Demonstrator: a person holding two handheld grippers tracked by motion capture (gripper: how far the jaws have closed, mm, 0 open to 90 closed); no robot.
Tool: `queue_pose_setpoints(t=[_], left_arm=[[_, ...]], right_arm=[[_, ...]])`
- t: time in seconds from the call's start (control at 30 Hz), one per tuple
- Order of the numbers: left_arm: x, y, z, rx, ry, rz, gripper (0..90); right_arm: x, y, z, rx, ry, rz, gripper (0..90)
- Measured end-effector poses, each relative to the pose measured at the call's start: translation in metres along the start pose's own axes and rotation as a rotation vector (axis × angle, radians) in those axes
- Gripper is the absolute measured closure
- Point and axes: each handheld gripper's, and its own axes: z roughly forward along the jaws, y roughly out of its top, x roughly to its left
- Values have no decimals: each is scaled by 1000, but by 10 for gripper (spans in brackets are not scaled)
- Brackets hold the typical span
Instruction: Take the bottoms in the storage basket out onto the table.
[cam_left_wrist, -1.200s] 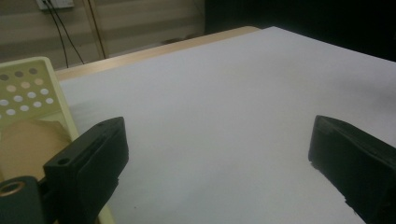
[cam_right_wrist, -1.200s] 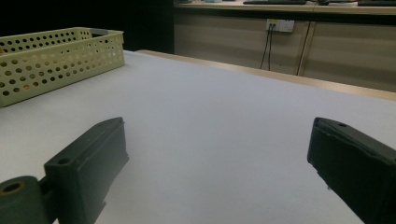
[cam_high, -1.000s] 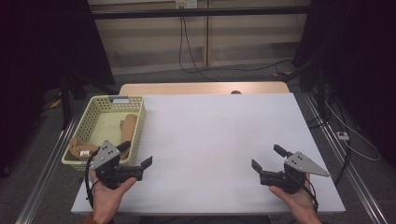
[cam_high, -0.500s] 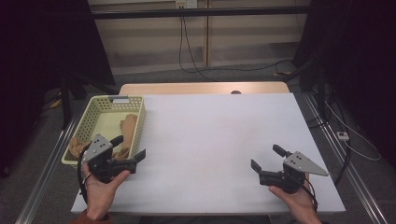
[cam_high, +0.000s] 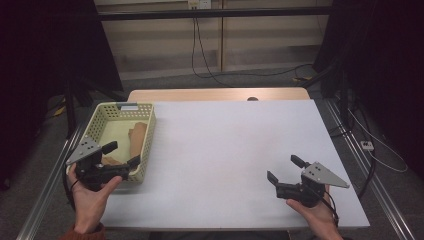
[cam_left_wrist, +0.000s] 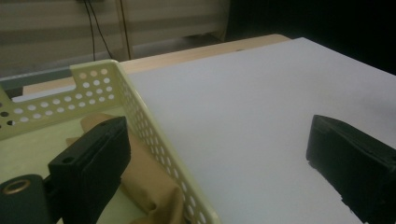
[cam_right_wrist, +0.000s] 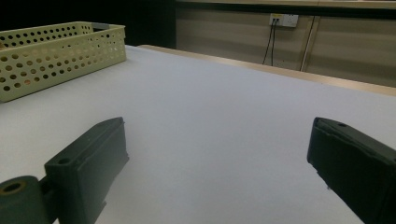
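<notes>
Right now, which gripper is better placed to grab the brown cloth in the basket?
Left. The left gripper hangs open over the basket rim, one jaw above the brown cloth. The right gripper sits open across the table.

lab: dark curtains (cam_high: 50, 60), rail-framed table (cam_high: 240, 145)

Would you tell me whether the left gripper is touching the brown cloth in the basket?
Cannot tell: the left gripper straddles the basket wall, one jaw overlapping the brown cloth.
</notes>
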Motion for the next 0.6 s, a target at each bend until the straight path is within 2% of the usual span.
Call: queue_pose_setpoints(t=[0.17,0.23,0.3,0.37,0.43,0.6], left_arm=[[7,2,-4,12,19,0,67],[12,3,-5,54,13,0,87],[13,4,-4,72,15,3,95],[15,6,-3,104,19,25,98],[15,4,-2,121,24,40,119],[20,-1,1,158,35,34,115]], right_arm=[[0,0,0,2,2,-1,44],[0,0,0,2,3,1,44],[0,0,0,2,3,1,44],[1,0,1,0,4,2,44],[1,0,1,1,8,-1,44],[1,0,1,2,7,1,44]])
